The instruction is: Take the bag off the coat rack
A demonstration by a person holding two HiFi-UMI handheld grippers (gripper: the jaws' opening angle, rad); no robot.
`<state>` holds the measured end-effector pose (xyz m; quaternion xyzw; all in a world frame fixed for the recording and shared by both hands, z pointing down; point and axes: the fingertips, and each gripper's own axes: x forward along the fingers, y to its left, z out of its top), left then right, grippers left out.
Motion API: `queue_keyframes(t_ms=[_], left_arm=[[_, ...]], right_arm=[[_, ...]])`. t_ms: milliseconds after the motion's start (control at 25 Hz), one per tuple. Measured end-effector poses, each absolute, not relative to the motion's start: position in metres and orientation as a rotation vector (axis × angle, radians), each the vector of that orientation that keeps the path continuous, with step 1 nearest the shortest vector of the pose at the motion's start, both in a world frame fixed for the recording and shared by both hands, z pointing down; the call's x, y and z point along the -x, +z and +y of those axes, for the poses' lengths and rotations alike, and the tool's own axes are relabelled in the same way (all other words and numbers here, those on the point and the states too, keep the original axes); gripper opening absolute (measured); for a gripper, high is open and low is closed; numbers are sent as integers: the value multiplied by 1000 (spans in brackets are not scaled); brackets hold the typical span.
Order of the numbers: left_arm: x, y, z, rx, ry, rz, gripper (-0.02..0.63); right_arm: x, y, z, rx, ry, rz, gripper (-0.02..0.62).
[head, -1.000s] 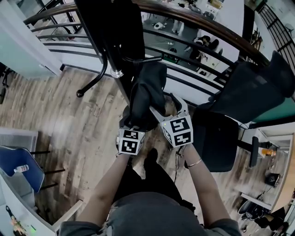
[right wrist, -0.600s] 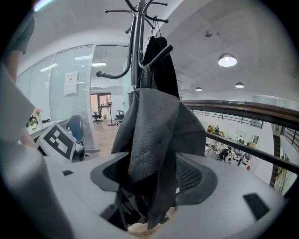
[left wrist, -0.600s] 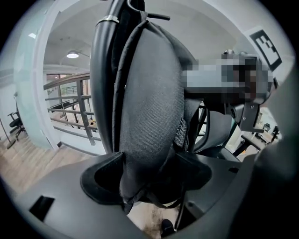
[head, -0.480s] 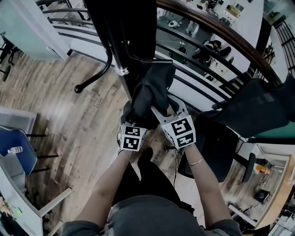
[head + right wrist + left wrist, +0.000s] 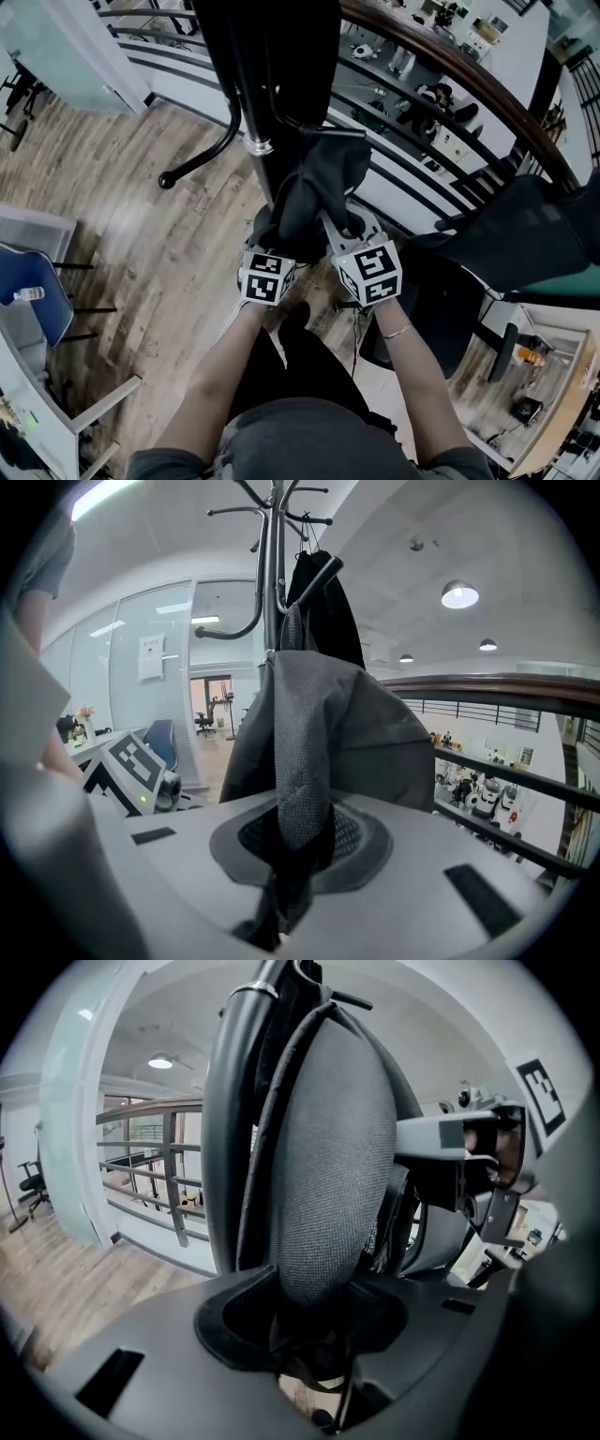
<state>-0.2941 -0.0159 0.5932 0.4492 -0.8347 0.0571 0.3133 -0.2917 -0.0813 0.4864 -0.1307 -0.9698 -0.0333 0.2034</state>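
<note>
A bag [image 5: 317, 178] hung on the rack [image 5: 258, 145] is pinched by the closing left gripper [image 5: 269, 234] and right gripper [image 5: 344, 228].

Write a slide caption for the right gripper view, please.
Right gripper closing its fingers on a fold of the grey bag hanging from the coat rack.

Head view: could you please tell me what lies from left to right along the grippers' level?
Blue chair → left gripper → right gripper → black office chair; both grippers' jaws are closing with the bag between them.
</note>
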Motion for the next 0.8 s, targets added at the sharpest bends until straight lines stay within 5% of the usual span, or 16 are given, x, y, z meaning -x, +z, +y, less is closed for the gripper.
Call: queue_keyframes(t_ms=[800], left_arm=[[265, 568, 21, -1214, 195, -2153, 57]], right_arm=[[258, 462, -55, 260, -89, -2736, 23]])
